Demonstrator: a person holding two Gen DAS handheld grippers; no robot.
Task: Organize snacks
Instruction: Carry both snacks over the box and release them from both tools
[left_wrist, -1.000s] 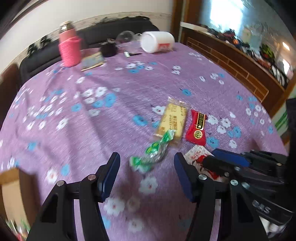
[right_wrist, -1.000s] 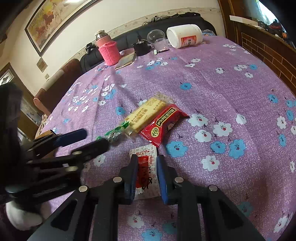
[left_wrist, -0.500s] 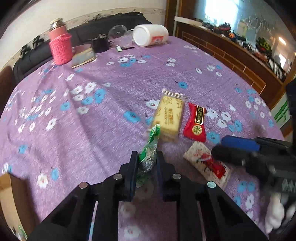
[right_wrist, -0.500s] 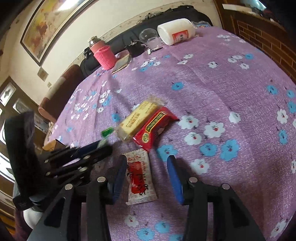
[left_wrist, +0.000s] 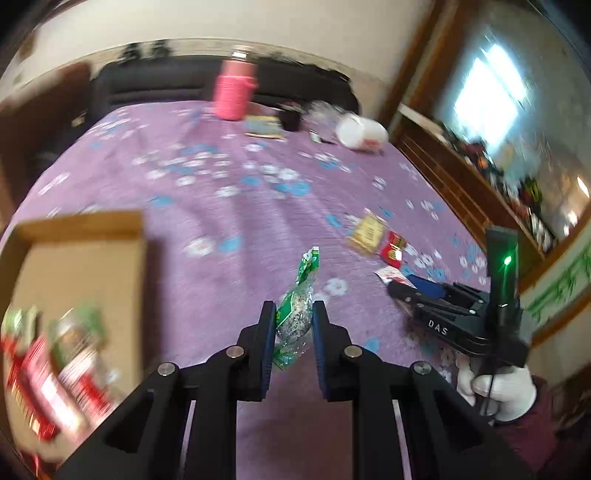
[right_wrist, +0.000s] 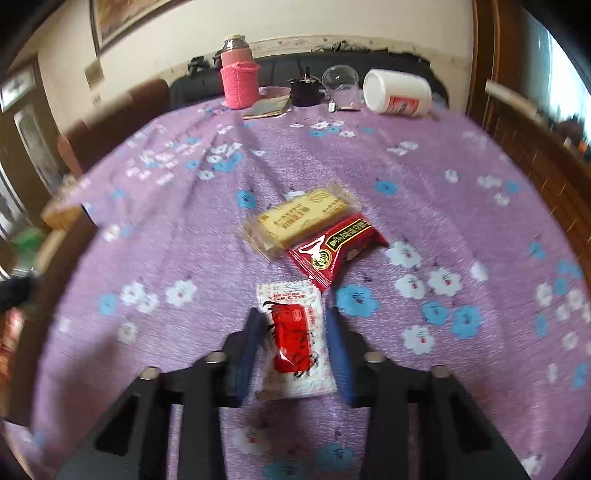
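My left gripper (left_wrist: 294, 308) is shut on a green snack packet (left_wrist: 295, 314) and holds it above the purple flowered cloth. Just to its left is an open cardboard box (left_wrist: 81, 221) with several blurred snack packets inside. My right gripper (right_wrist: 292, 314) straddles a white-and-red packet (right_wrist: 295, 339) lying flat on the cloth. Its jaws are closing, with the pads at the packet's sides and the wrapper uncrumpled. Beyond it lie a yellow biscuit pack (right_wrist: 295, 221) and a red packet (right_wrist: 336, 247), touching. The left wrist view shows the right gripper (left_wrist: 400, 282) low at the right.
At the table's far edge stand a pink-sleeved flask (right_wrist: 240, 85), a booklet (right_wrist: 266, 109), a black item (right_wrist: 304, 92), a glass (right_wrist: 340, 79) and a white jar (right_wrist: 397, 96) on its side. A wooden cabinet (left_wrist: 461, 192) runs along the right. A white-gloved hand (left_wrist: 498, 391) holds the right gripper.
My left gripper closed on the green packet, lifted it and swung left toward the box. My right gripper let go of the white-and-red packet, opened wide, then narrowed around it again.
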